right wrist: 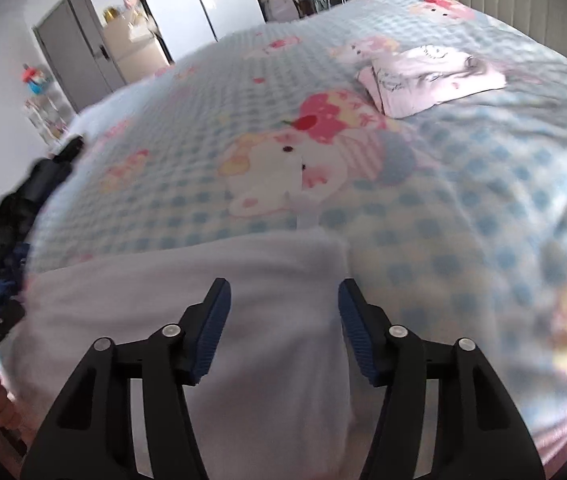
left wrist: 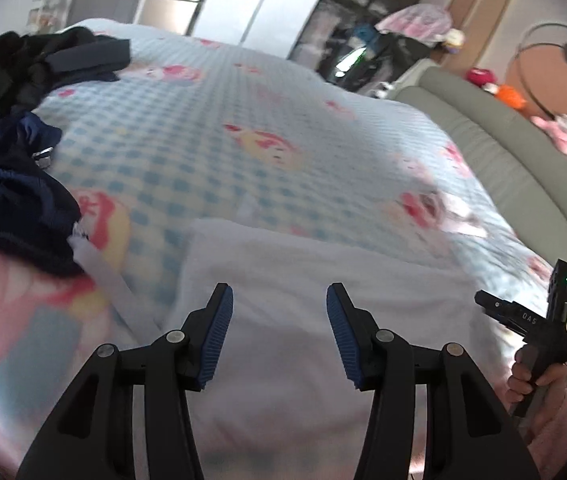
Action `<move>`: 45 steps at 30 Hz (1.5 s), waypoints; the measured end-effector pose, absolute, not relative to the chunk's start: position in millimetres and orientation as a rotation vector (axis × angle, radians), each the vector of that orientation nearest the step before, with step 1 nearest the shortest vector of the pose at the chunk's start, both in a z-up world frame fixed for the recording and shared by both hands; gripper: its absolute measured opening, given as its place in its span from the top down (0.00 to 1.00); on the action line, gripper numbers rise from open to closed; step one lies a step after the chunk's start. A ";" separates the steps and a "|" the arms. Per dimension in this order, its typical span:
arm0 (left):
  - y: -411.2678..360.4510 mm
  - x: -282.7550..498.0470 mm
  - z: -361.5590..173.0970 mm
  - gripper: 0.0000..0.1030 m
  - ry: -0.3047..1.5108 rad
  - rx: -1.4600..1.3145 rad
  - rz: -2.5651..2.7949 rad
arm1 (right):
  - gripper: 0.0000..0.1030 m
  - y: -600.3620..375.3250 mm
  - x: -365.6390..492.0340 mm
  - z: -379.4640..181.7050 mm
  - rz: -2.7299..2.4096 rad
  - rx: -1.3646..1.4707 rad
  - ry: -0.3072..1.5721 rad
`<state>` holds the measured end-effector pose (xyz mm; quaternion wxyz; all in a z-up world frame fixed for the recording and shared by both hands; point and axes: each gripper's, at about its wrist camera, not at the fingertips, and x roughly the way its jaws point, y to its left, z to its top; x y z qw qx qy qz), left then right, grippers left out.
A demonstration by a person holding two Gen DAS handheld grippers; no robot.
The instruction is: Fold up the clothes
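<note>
A white garment (left wrist: 315,276) lies flat on the bed's near side, its far edge straight; the same white garment (right wrist: 187,280) fills the lower middle of the right wrist view. Above its middle hovers my left gripper (left wrist: 279,296), open, with nothing between the blue pads. Over the garment's right part my right gripper (right wrist: 283,292) is open and empty too. The right gripper's body (left wrist: 539,320) shows at the left wrist view's right edge, held by a hand (left wrist: 535,380). A folded pale pink garment (right wrist: 431,80) rests further up the bed.
A blue-checked cartoon blanket (left wrist: 211,128) covers the bed. A heap of dark navy and black clothes (left wrist: 11,152) sits at the bed's left side. A grey padded headboard (left wrist: 515,160) runs along the right. Wardrobes and cluttered shelves stand behind.
</note>
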<state>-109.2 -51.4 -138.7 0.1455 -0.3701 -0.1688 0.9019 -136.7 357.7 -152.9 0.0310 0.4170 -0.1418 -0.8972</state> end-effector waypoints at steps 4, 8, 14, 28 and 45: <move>-33.3 -98.3 -153.9 0.50 -0.486 -1.140 2.523 | 0.36 365.4 -93.8 -156.2 -2.714 1.325 -0.588; -19.2 -101.8 -162.9 0.50 -0.394 -1.221 2.532 | 0.36 360.2 -78.0 -173.2 -2.656 1.422 -0.640; -25.9 -96.2 -166.5 0.50 -0.414 -1.223 2.518 | 0.34 360.8 -89.7 -199.0 -2.515 1.438 -0.874; -42.2 -98.9 -163.9 0.50 -0.547 -1.172 2.469 | 0.80 271.9 -123.4 -117.2 -2.656 1.108 -0.444; -72.2 -111.3 -185.7 0.45 -0.993 -1.080 2.141 | 0.60 131.2 -121.7 -161.0 -2.276 1.244 0.009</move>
